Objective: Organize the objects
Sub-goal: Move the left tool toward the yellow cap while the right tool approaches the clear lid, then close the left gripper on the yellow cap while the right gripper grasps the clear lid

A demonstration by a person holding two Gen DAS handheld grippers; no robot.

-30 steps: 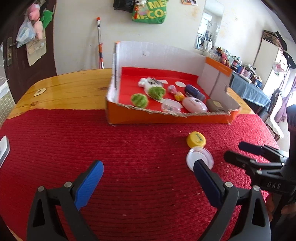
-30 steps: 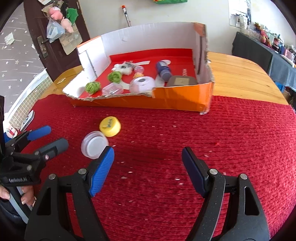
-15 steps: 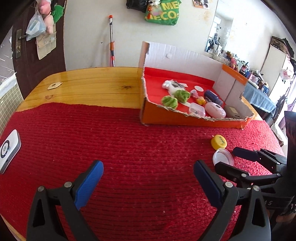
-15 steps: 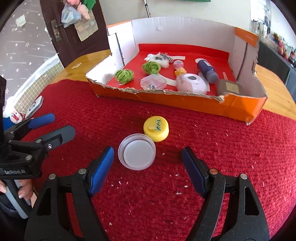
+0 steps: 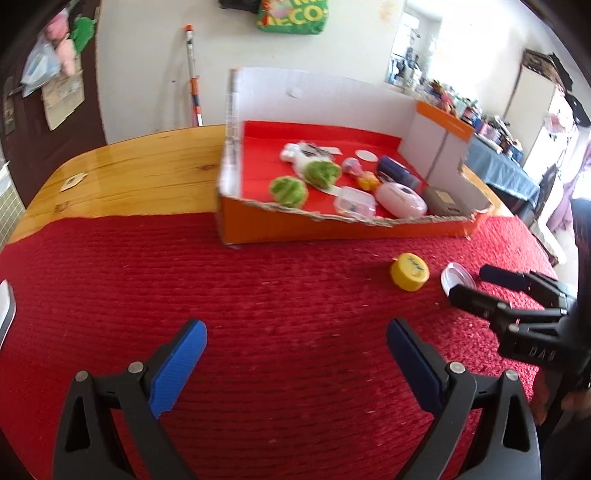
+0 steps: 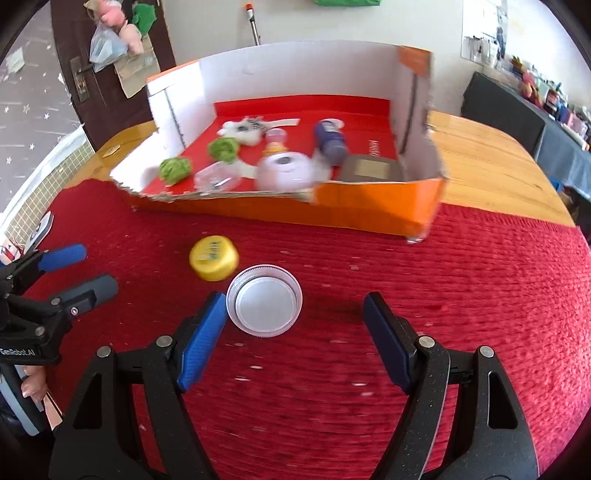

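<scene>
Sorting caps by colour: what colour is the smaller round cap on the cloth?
Yellow cap, clearest in the right wrist view.

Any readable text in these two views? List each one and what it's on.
"GenRobot.AI": on the body of the left gripper, seen in the right wrist view.
"DAS": on the body of the right gripper, seen mirrored in the left wrist view.
"ECO": partial, on the green bag hanging on the wall.
Yellow cap: dark marking on top, too blurred to read.
Red floor of the orange box: faint lettering, unreadable.
</scene>
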